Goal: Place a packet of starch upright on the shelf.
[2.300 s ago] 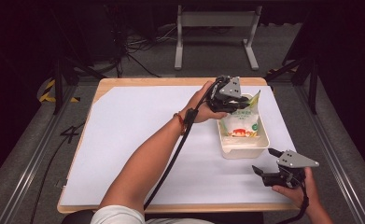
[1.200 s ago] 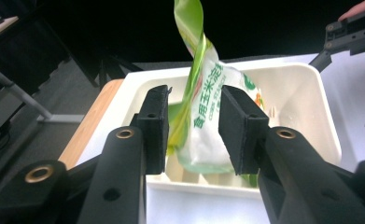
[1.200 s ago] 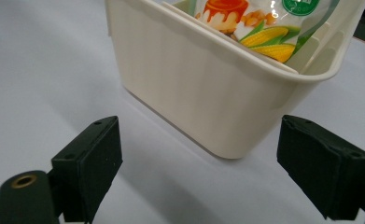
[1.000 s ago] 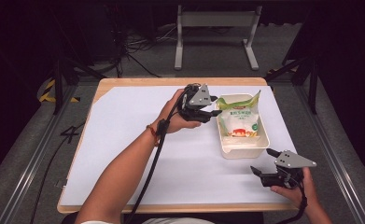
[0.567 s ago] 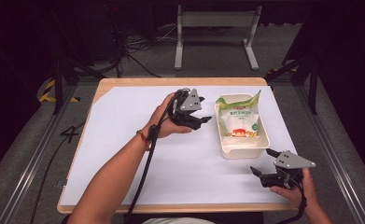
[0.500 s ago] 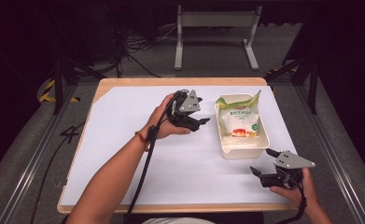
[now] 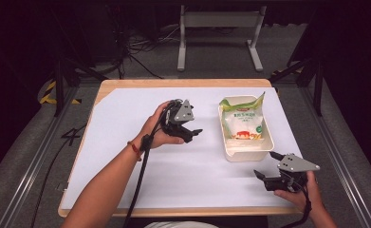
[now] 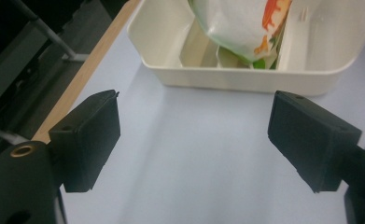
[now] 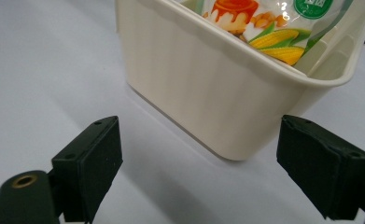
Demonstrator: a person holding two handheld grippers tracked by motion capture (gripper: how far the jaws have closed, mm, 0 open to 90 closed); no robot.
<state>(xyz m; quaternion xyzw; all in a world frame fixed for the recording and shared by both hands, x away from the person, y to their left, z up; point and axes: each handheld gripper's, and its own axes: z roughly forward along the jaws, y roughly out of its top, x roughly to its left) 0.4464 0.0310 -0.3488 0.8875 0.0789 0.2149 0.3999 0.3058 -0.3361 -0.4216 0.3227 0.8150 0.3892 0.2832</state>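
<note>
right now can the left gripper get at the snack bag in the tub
Probably yes. The left gripper is open, pointed at the cream tub with bare white table between them, and the bag sticks up above the rim.

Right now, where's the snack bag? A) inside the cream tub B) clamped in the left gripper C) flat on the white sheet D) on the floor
A: the bag sits inside the tub, while the left gripper and the right gripper are both open and hold nothing.
</note>
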